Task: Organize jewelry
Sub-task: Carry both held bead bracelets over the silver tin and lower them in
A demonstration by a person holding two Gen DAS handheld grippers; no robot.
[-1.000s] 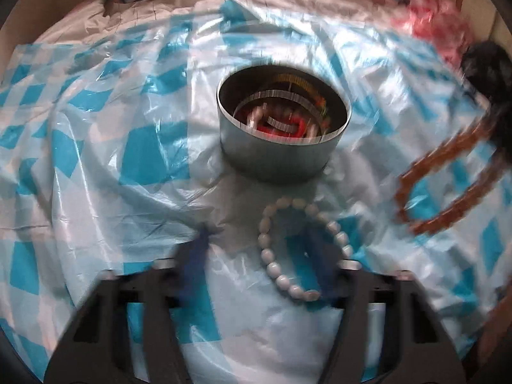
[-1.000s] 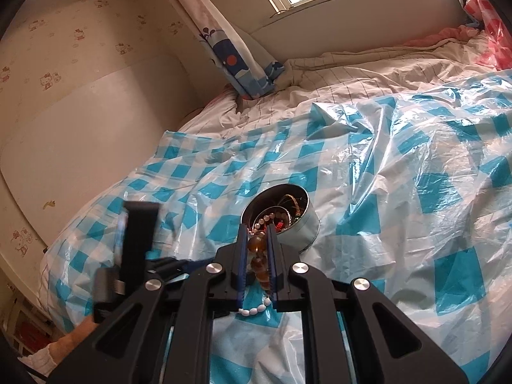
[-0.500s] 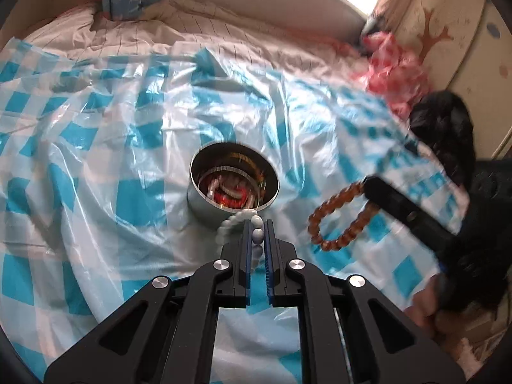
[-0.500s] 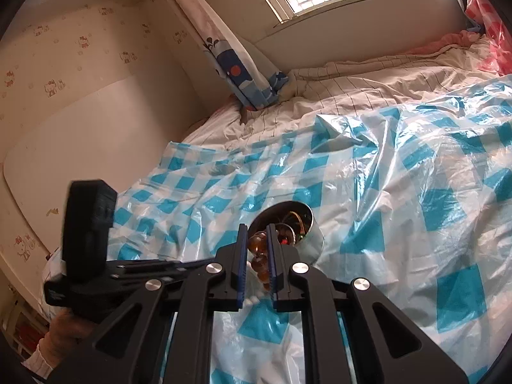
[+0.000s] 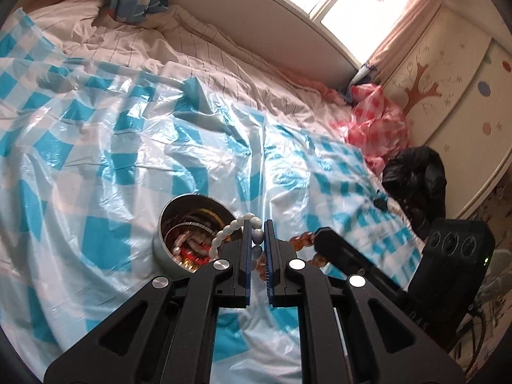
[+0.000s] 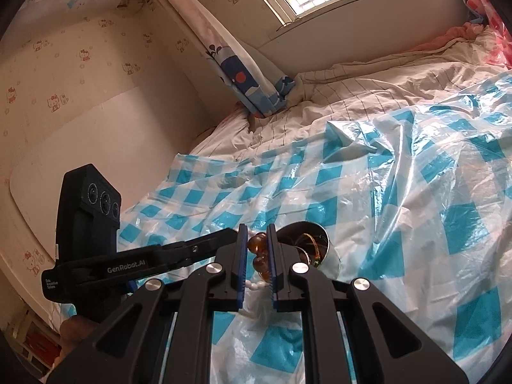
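Note:
A round metal tin (image 5: 166, 240) holding red, gold and beaded jewelry sits on the blue-and-white checked plastic sheet (image 5: 112, 166). My left gripper (image 5: 257, 235) is shut on a white bead bracelet (image 5: 224, 232) and holds it above the tin's right rim. My right gripper (image 6: 257, 246) is shut on an amber bead bracelet (image 6: 257, 246), just left of the tin (image 6: 332, 257). In the left wrist view the amber bracelet (image 5: 302, 240) hangs from the right gripper's finger (image 5: 339, 249), close beside my left gripper. The white bracelet (image 6: 254, 285) shows below the right fingers.
The sheet covers a bed with a striped quilt (image 5: 144, 41). A black bag (image 5: 416, 176) and a pink checked bag (image 5: 377, 128) lie at the bed's right side by a wall. A blue patterned curtain (image 6: 243, 73) hangs at the bed's far corner.
My left gripper closed on the white bracelet and lifted it off the sheet to beside the tin. My right gripper, holding the amber bracelet, moved closer to the left gripper and the tin.

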